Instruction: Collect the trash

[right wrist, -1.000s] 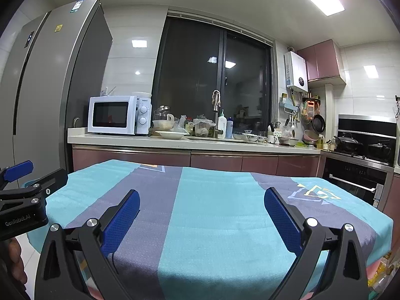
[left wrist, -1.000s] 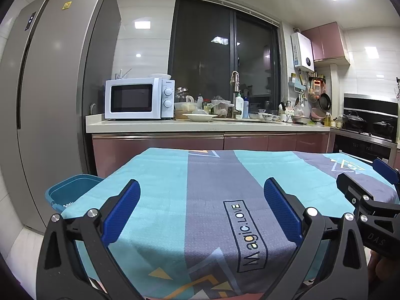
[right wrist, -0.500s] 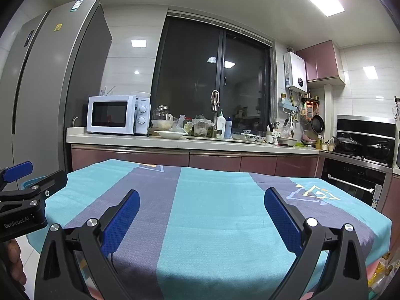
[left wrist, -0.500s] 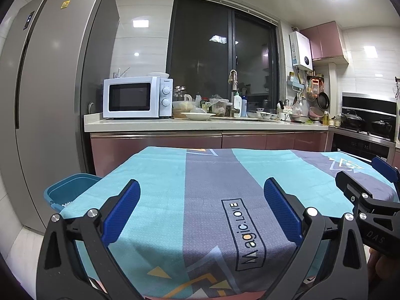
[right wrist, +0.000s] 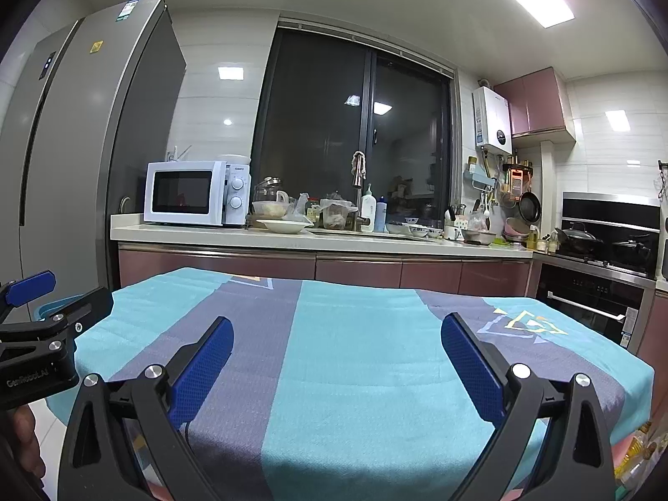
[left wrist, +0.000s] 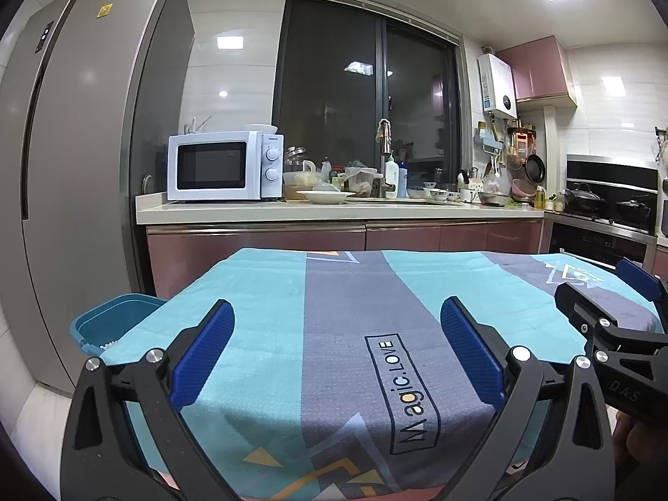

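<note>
My left gripper (left wrist: 337,346) is open and empty, held over the near edge of a table covered with a teal and grey cloth (left wrist: 375,292). My right gripper (right wrist: 337,363) is open and empty over the same cloth (right wrist: 355,334). A blue bin (left wrist: 110,321) stands on the floor at the table's left corner. No trash shows on the cloth in either view. The right gripper shows at the right edge of the left wrist view (left wrist: 626,313). The left gripper shows at the left edge of the right wrist view (right wrist: 37,317).
A tall grey fridge (left wrist: 83,146) stands at the left. A kitchen counter (left wrist: 334,211) behind the table holds a white microwave (left wrist: 225,171), dishes and bottles. An oven and stove (right wrist: 601,271) stand at the right.
Both views have shifted very slightly; the grippers stay open and empty over the table.
</note>
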The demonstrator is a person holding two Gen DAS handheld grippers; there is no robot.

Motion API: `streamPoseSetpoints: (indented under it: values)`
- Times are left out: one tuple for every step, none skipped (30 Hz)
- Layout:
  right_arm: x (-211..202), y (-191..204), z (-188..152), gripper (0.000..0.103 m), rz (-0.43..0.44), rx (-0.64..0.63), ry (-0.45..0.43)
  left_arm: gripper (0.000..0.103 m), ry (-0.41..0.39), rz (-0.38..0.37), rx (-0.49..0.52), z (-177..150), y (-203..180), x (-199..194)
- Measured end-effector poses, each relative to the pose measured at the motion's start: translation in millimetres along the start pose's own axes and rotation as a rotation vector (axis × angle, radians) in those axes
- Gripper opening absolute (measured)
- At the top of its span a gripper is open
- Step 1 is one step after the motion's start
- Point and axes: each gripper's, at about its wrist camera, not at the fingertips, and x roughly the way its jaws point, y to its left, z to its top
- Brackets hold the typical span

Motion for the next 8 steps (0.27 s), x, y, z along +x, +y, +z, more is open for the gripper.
streamPoseSetpoints:
  values:
    - [0, -1, 0, 0.096, -0.001, 0.002, 0.0, 0.097, 0.0, -0.003, 0.0, 0, 0, 0]
    - [0, -1, 0, 0.096, -0.004, 0.002, -0.001, 0.097, 0.0, -0.005, 0.001, 0, 0, 1]
    - [0, -3, 1, 0.096, -0.008, 0.001, -0.005, 0.097, 0.0, -0.006, 0.0, 0, 0, 1]
    - [0, -4, 2, 0.096, -0.012, 0.002, -0.009, 0.097, 0.002, -0.008, -0.003, 0, 1, 2]
    - [1, -7, 3, 0.096, -0.018, 0.002, -0.014, 0.097, 0.004, -0.007, -0.006, 0, 1, 2]
    - [2, -9, 4, 0.096, -0.025, 0.003, -0.017, 0.097, 0.004, -0.012, -0.004, 0, 0, 2]
    - [4, -13, 6, 0.096, -0.033, 0.006, -0.022, 0.097, 0.009, -0.02, -0.002, 0, 2, 5]
    - [7, -17, 8, 0.096, -0.041, 0.007, -0.026, 0.097, 0.012, -0.021, 0.002, 1, 3, 7]
